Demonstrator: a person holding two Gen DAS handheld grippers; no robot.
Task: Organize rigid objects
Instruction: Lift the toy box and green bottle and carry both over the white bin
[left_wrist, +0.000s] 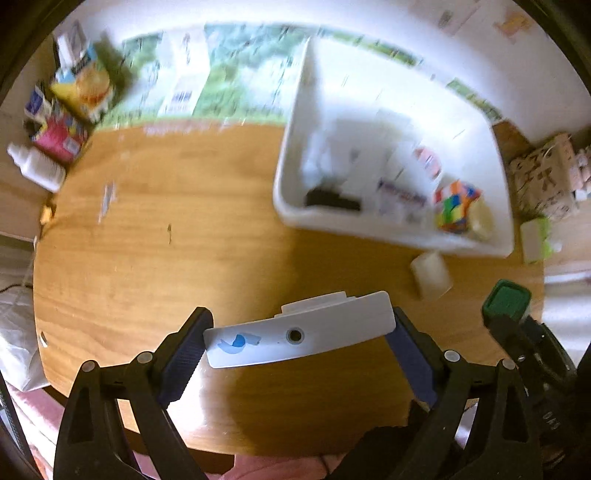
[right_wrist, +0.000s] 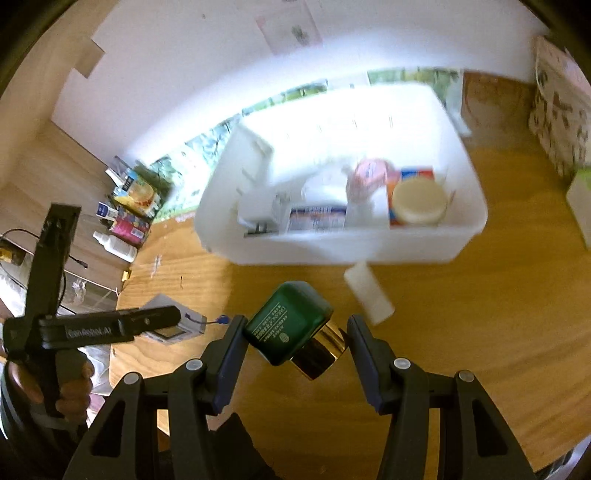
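My left gripper (left_wrist: 299, 339) is shut on a flat white plastic device (left_wrist: 295, 338) with a blue mark and a small round hole, held above the wooden table (left_wrist: 166, 266). My right gripper (right_wrist: 295, 336) is shut on a dark green bottle with a gold cap (right_wrist: 291, 326), tilted, above the table; the bottle's green end also shows in the left wrist view (left_wrist: 506, 300). A white bin (left_wrist: 291, 206) (right_wrist: 332, 247) holds a colour cube (left_wrist: 456, 206), boxes and a round cream-lidded jar (right_wrist: 419, 201).
A small white cylinder (right_wrist: 369, 293) (left_wrist: 430, 275) lies on the table just in front of the bin. Boxes and a white bottle (left_wrist: 35, 168) crowd the far left. A patterned box (left_wrist: 543, 181) stands at the right. A green printed sheet (left_wrist: 229, 81) lies behind.
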